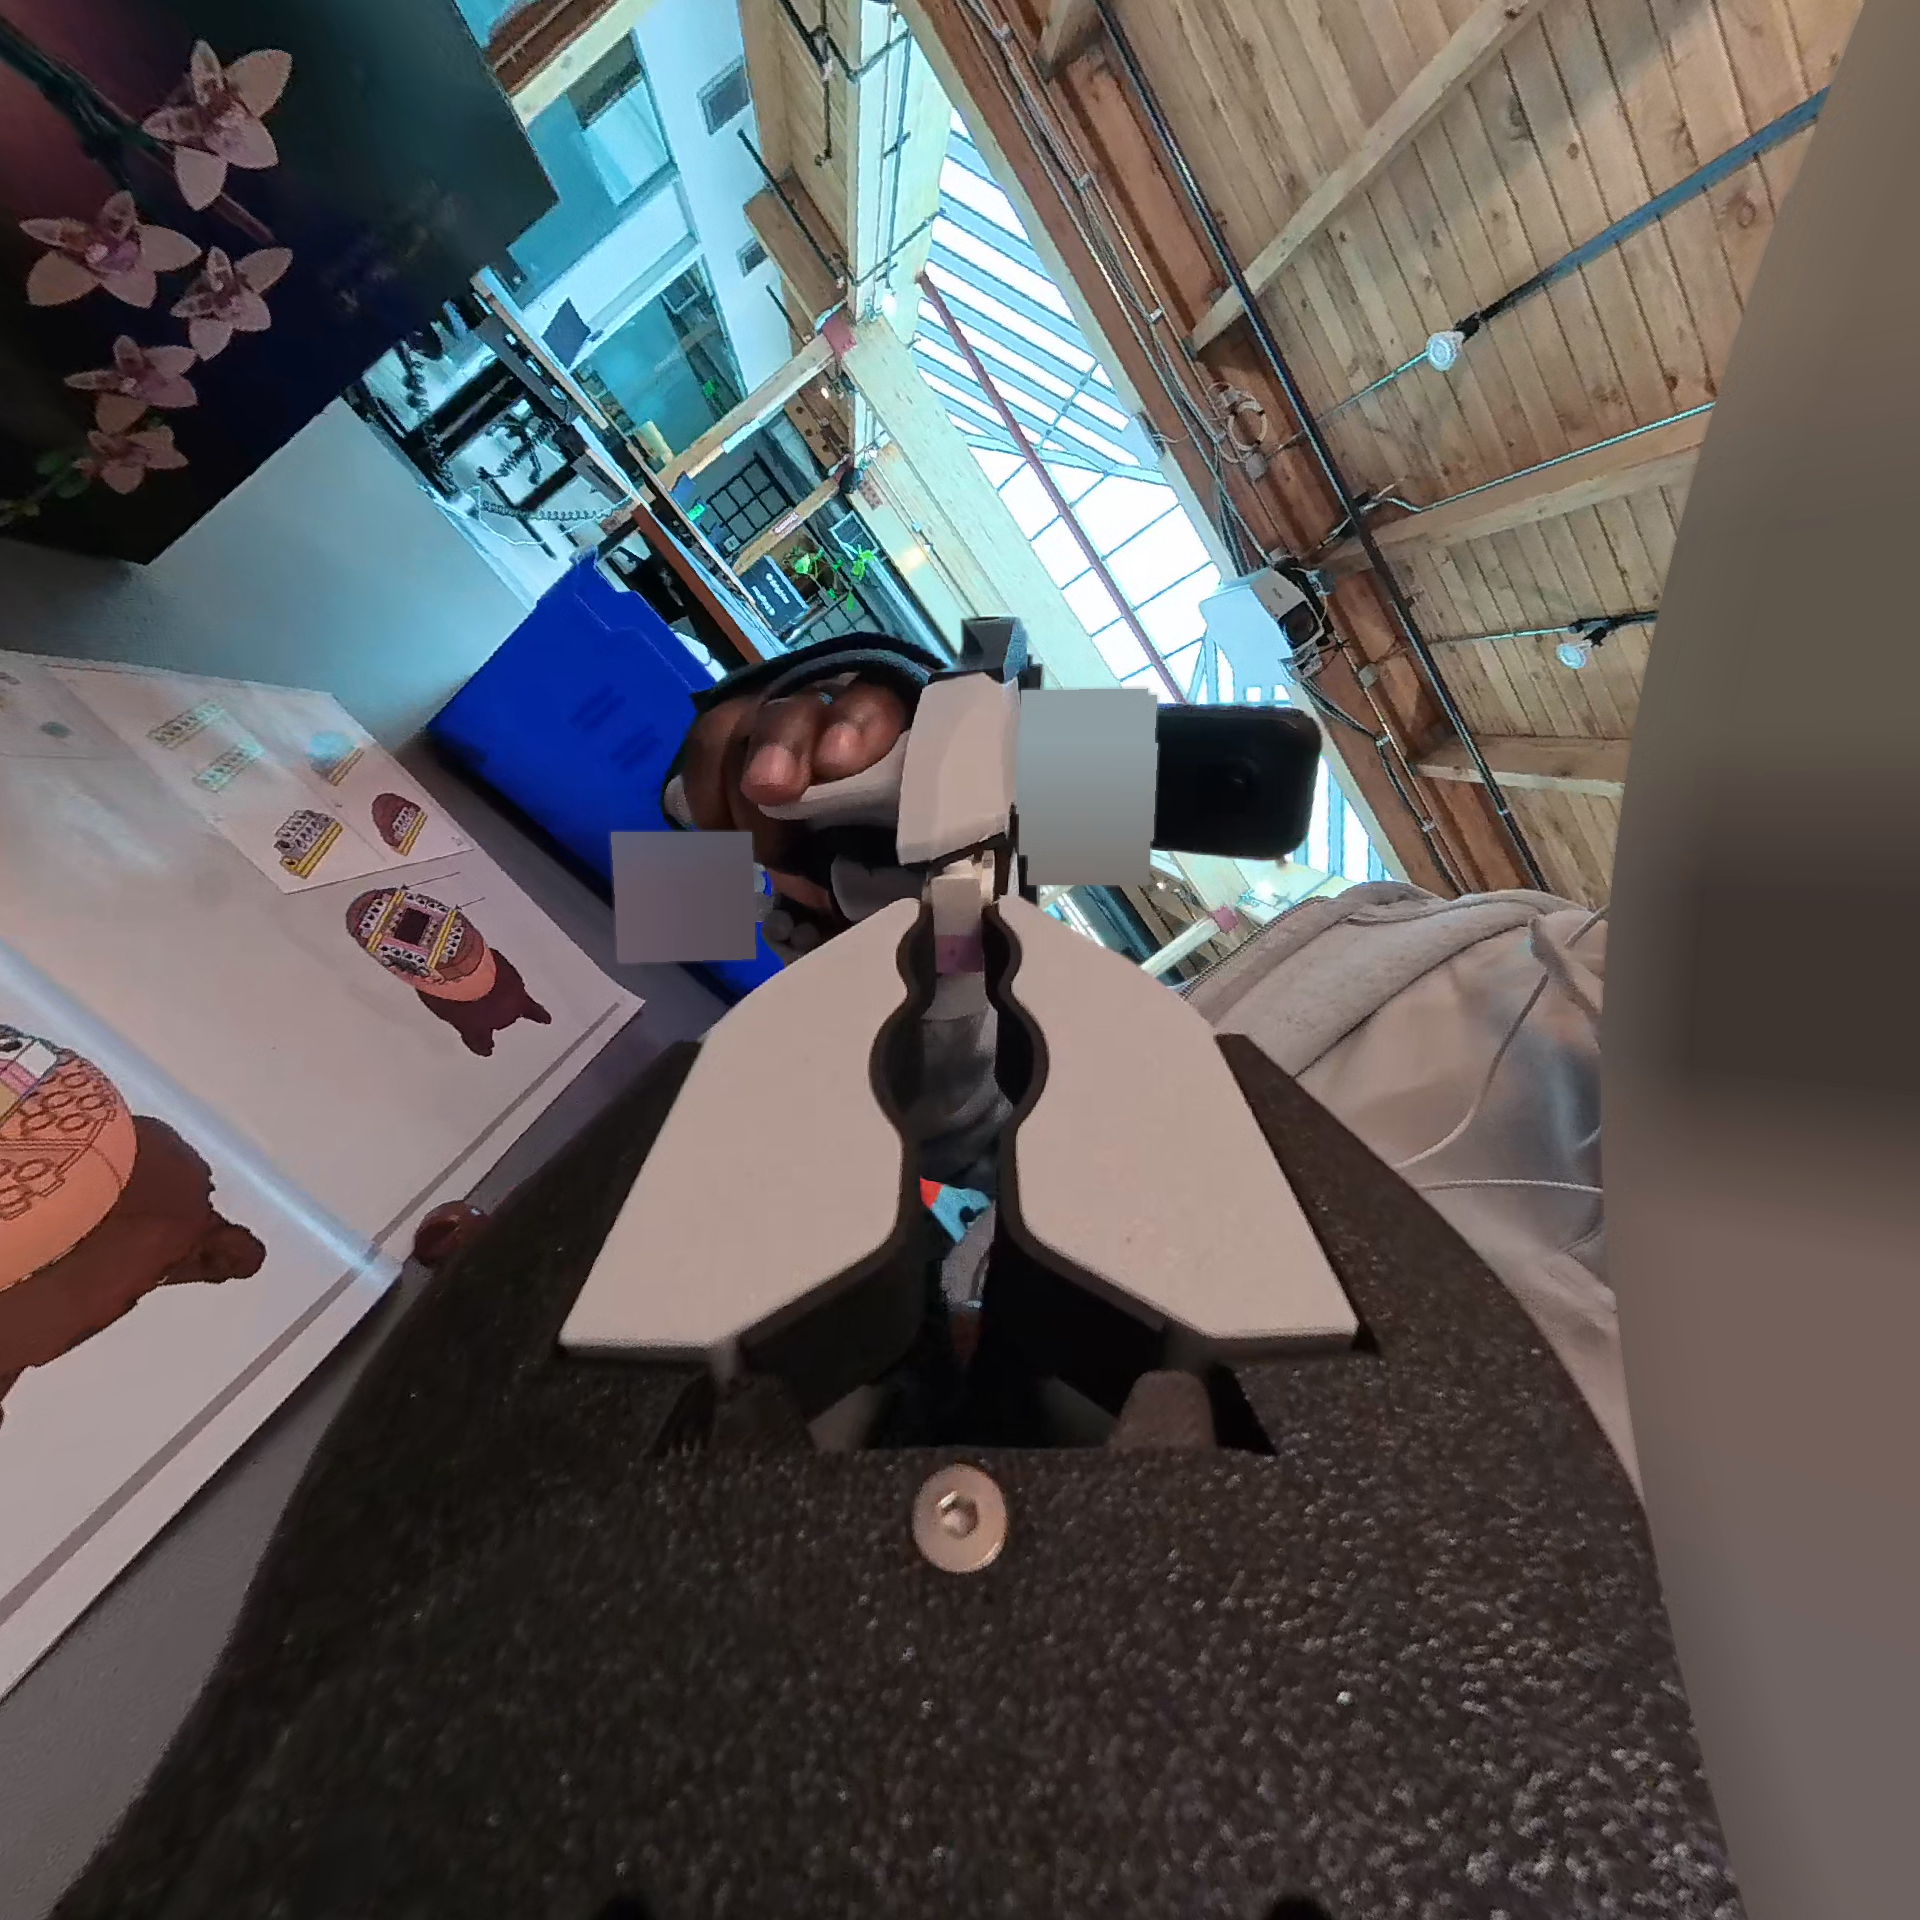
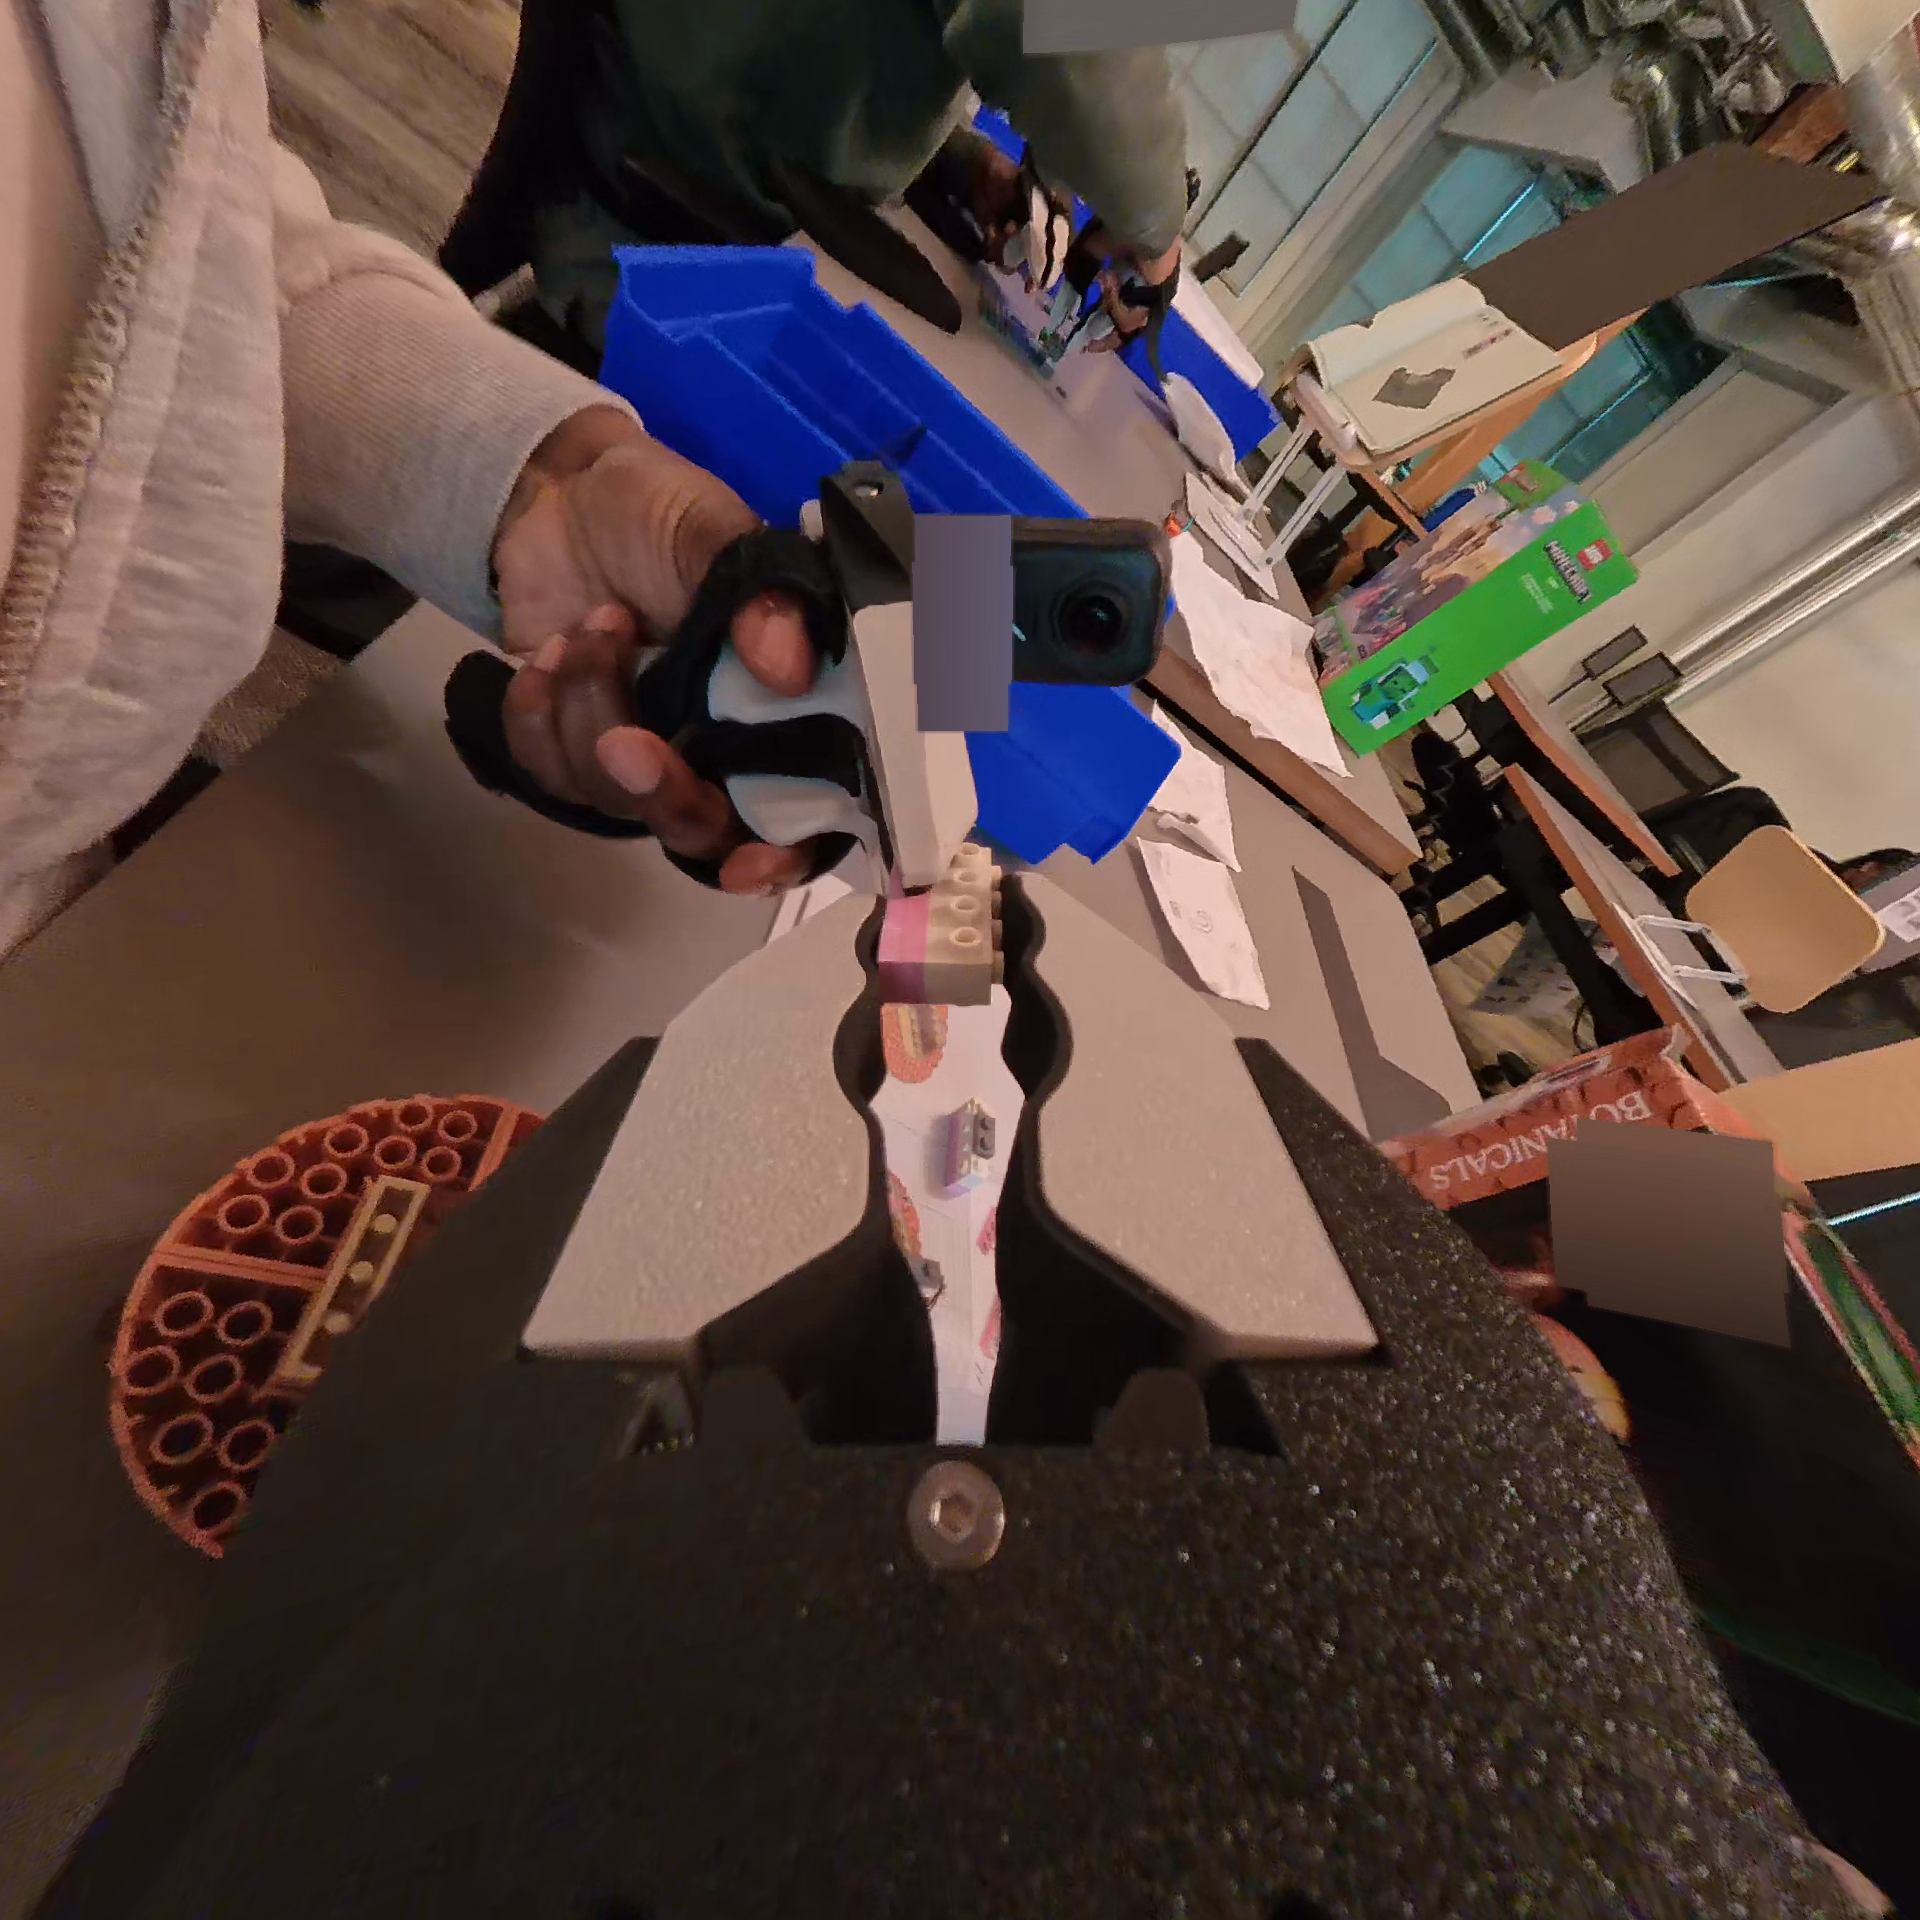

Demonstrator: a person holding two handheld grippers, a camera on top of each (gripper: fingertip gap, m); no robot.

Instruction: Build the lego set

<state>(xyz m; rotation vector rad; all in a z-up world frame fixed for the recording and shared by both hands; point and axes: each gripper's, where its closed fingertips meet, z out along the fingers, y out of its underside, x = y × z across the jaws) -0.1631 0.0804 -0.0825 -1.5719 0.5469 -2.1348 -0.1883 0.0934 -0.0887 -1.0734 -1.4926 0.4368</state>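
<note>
Fingers of two grippers, left gripper (image 1: 954,940) and right gripper (image 2: 940,935), both clamped on one brick assembly (image 2: 940,940).

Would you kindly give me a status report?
Both grippers, left and right, shut on one small brick assembly, midair. Brown dome waits on table. Nothing in the way.

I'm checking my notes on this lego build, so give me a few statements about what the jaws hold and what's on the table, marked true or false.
1. The right gripper has its jaws closed on a small pink and grey lego brick assembly. True.
2. The left gripper is set down on the table. False: a hand holds it up, its tip at the same assembly.
3. A round reddish-brown studded lego piece lies on the grey table. True.
4. The plastic bin behind the left gripper is green. False: it is blue.
5. An open instruction booklet lies on the table. True.
</note>
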